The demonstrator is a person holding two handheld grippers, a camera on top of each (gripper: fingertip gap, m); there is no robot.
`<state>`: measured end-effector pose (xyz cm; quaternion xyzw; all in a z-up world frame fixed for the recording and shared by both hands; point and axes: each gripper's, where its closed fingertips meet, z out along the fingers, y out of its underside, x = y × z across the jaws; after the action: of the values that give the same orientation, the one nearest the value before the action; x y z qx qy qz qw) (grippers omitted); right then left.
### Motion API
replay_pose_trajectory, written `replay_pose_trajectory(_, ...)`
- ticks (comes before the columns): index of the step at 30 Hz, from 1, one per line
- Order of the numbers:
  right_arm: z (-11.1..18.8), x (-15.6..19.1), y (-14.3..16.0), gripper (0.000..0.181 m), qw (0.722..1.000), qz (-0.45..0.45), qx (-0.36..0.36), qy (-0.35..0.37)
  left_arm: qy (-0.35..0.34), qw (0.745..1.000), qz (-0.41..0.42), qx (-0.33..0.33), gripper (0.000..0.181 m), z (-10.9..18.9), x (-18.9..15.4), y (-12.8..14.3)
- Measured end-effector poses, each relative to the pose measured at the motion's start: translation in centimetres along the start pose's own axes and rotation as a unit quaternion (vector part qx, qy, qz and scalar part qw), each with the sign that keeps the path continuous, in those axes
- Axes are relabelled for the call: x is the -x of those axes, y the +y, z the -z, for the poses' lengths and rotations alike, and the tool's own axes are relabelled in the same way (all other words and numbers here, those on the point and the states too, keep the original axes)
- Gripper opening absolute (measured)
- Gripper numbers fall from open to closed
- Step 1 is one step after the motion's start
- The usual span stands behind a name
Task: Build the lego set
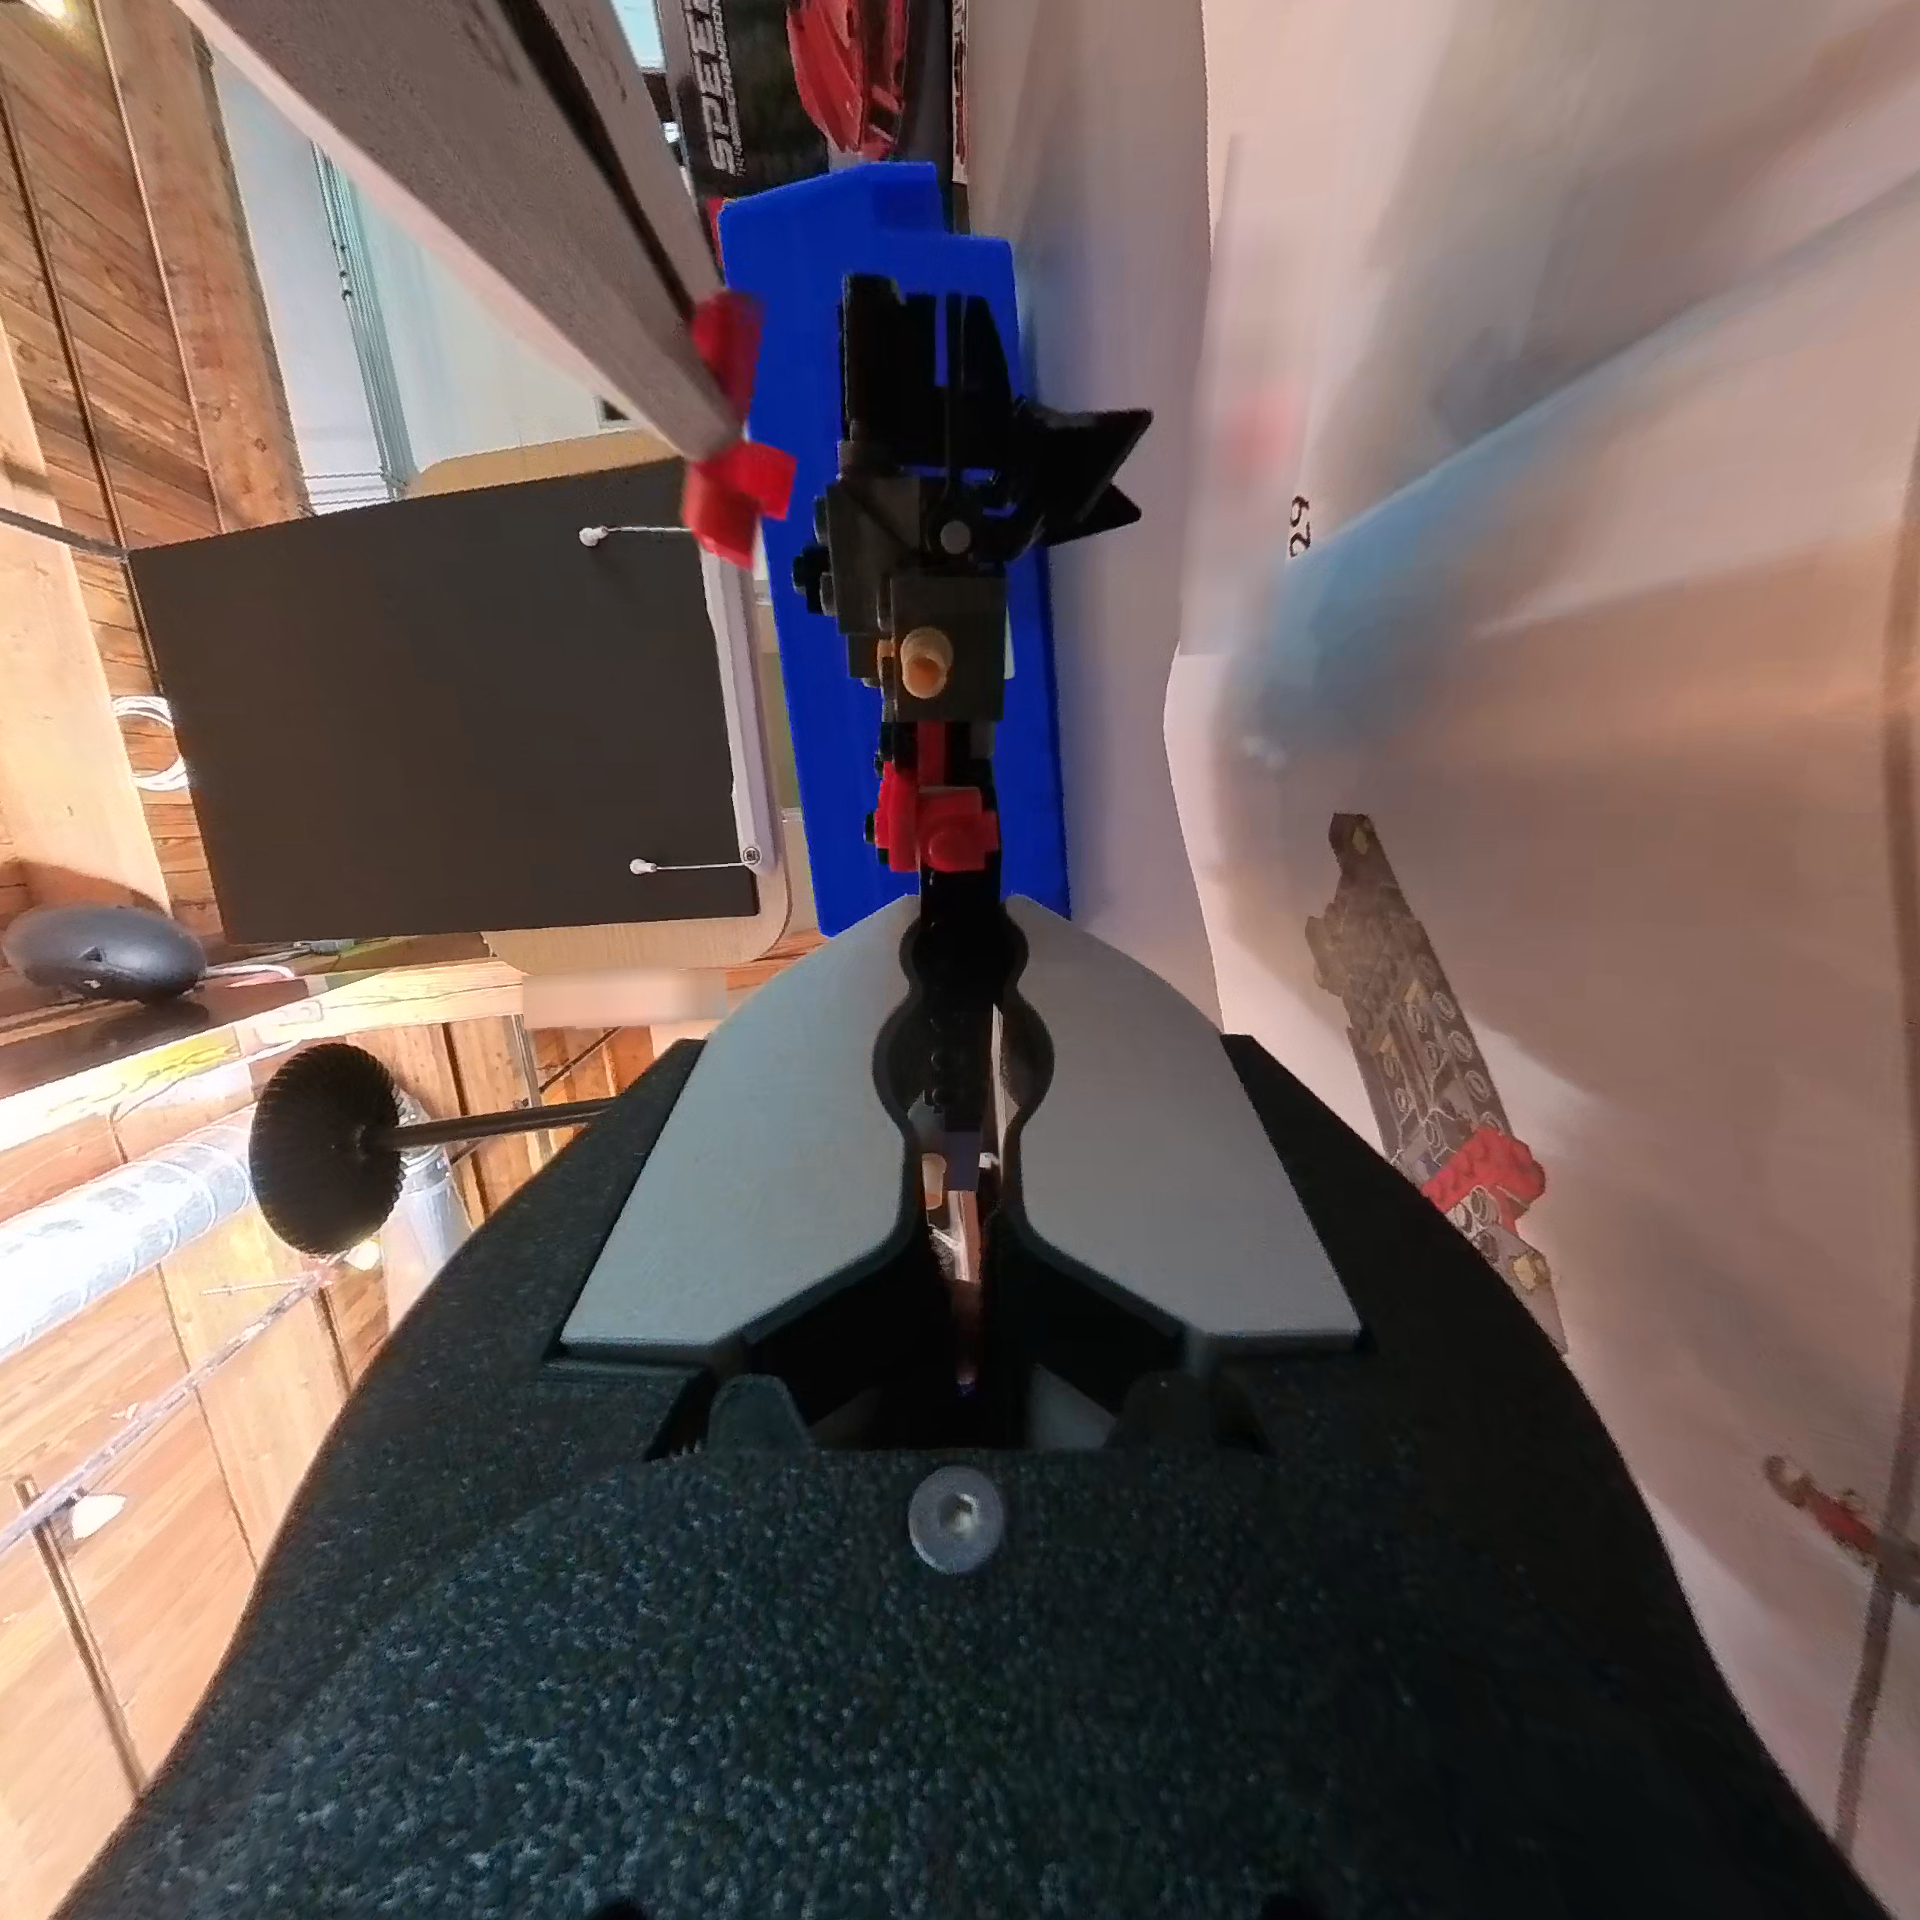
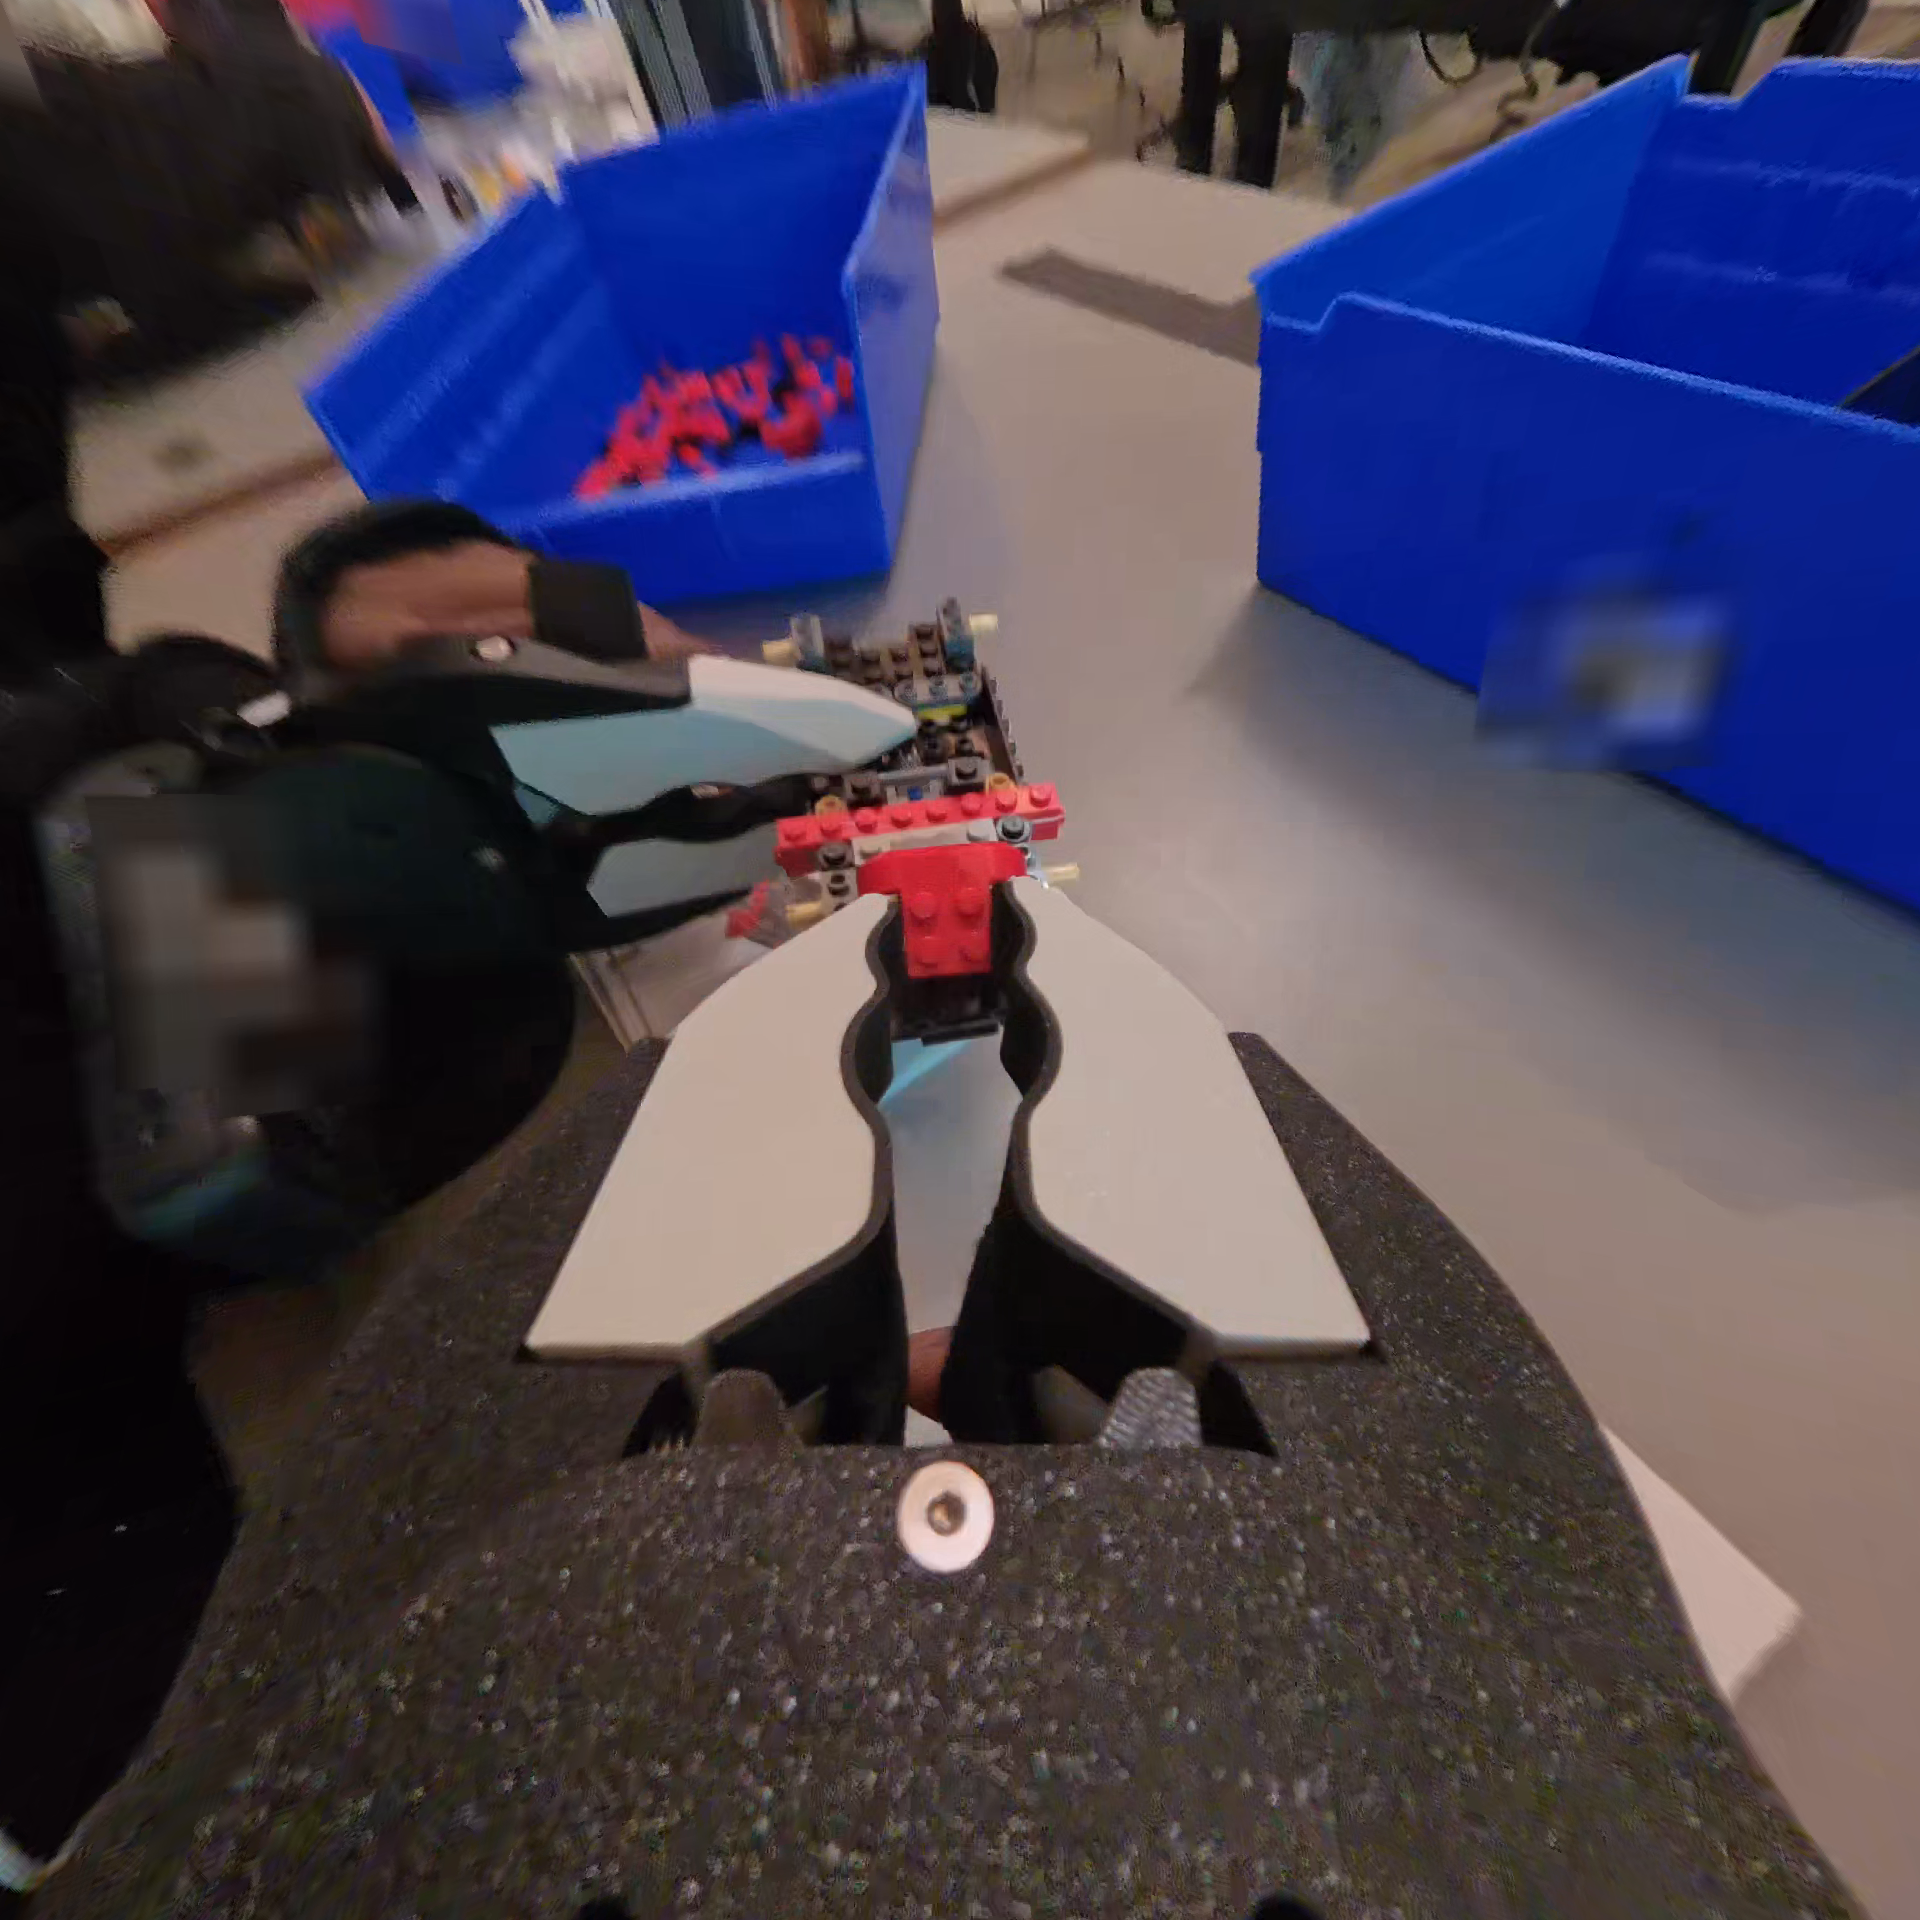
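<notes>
The left gripper [image 1: 951,935] is clamped on the lego build [image 1: 925,582], a long dark chassis with tan pegs and red bricks, gripping its side edge so that in the left wrist view the model is seen edge-on, running straight out from the fingertips. In the right wrist view the same gripper [image 2: 831,790] reaches in from the left and holds the build [image 2: 914,748] above the grey table [image 2: 1299,987]. The right gripper [image 2: 940,925] is closed on a red winged plate [image 2: 945,914], which sits at the near end of the build, touching the red strip across it.

Beyond the model a blue bin [image 2: 727,561] holds loose red pieces [image 2: 727,416]; a second blue bin [image 2: 1558,499] stands to the right, well apart from the first. Between the two bins runs a bare lane of table, and the surface right of the build is open up to the second bin's front wall. An instruction sheet [image 1: 1455,1039] lies close on the right of the left wrist view
</notes>
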<state>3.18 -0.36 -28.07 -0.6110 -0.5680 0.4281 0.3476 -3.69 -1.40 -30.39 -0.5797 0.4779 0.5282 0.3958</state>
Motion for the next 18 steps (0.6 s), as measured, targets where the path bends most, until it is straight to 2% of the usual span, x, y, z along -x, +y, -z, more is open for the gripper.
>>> replay_pose_trajectory(5, -0.56, -0.08, 0.31, 0.016, 0.997, 0.046, 0.047, 0.040, -0.006, 1.000, -0.012, 0.001, 0.008, 0.09, 0.09, -0.07)
replay_pose_trajectory(18, -0.54, 0.69, 0.55, 0.016, 0.997, 0.038, 0.074, 0.001, -0.015, 1.000, -0.026, -0.011, 0.008, 0.29, 0.25, -0.59)
